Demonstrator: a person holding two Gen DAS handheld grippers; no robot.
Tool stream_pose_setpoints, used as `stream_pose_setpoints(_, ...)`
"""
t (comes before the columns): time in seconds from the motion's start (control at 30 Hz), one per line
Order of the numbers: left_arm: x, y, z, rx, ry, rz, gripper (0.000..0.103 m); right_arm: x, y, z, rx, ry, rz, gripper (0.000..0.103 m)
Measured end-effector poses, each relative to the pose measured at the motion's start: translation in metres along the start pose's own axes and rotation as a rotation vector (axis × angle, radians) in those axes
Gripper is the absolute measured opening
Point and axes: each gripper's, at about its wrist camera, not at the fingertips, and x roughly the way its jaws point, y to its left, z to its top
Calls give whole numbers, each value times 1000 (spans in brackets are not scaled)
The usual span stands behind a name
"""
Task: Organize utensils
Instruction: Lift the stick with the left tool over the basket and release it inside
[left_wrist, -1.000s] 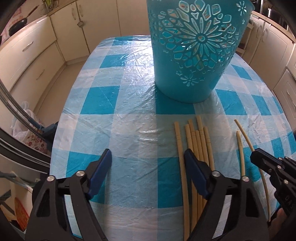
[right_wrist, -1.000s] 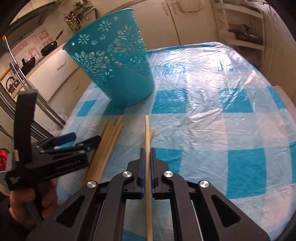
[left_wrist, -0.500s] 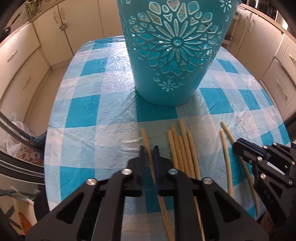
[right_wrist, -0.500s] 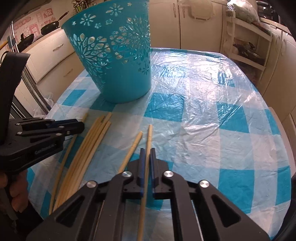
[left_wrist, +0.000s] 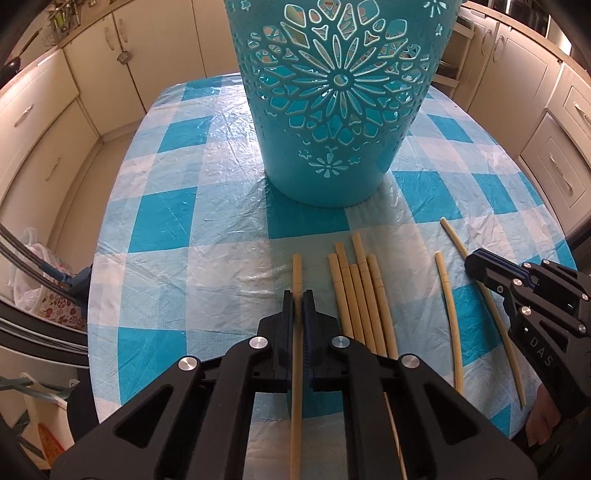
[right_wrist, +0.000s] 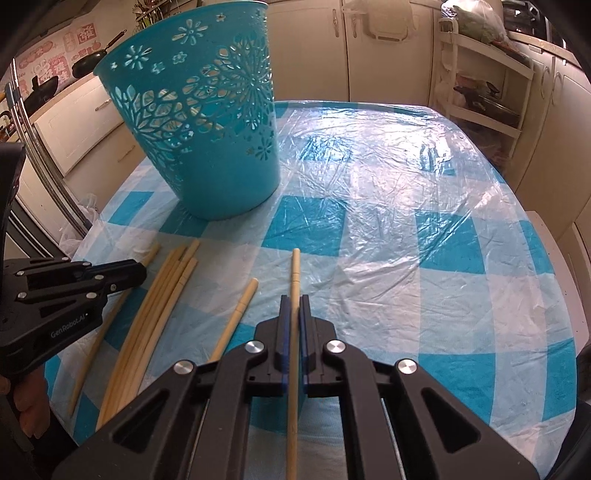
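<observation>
1. Cream kitchen cupboards (left_wrist: 44, 122) stand all around a tabletop (left_wrist: 173, 221) with a blue and white checked cloth under clear plastic.
2. The left gripper (left_wrist: 297, 302) has just closed its jaws, and they now pinch one chopstick (left_wrist: 297, 273). The stick's tip pokes out past the jaws toward the bucket.
3. The right gripper (right_wrist: 291, 306) has its jaws tight on another chopstick (right_wrist: 294, 269), which also sticks out ahead of them.
4. Just right of the left jaws, a bunch of chopsticks (left_wrist: 356, 291) lies flat on the tabletop, side by side and touching.
5. Just left of the right jaws lies a single loose chopstick (right_wrist: 242, 306), apart from the bunch.
6. Farther ahead of both jaws stands a teal bucket (left_wrist: 336, 110) with flower-shaped holes. It is upright on the tabletop.
7. A hand (right_wrist: 31, 402) shows under the left gripper in the right wrist view.
</observation>
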Motion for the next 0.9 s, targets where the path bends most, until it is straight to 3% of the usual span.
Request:
stream_pose_setpoints(0.1,-1,6,0,-21,4,-42,5,1,-4,0,10,-23,20,5)
stream_pose_setpoints(0.17,-5,13,-2,-55,0,-110,5,1,-7,0,26,-23,38,5)
stream_pose_setpoints(0.37,-53,37,-6,-123,-121,-301,5,1,-17,0,80,-26,94,5)
stream_pose_setpoints(0.5,-87,44,-4,-134,-200,-367,5,1,-14,0,78,-29,91,5)
stream_pose_setpoints(0.77,-161,42,17,-130,-395,-436,5,1,-15,-1,83,-30,96,5)
stream_pose_setpoints(0.9,-188,46,46,-166,-515,-418,5,1,-15,-1,84,-30,98,5)
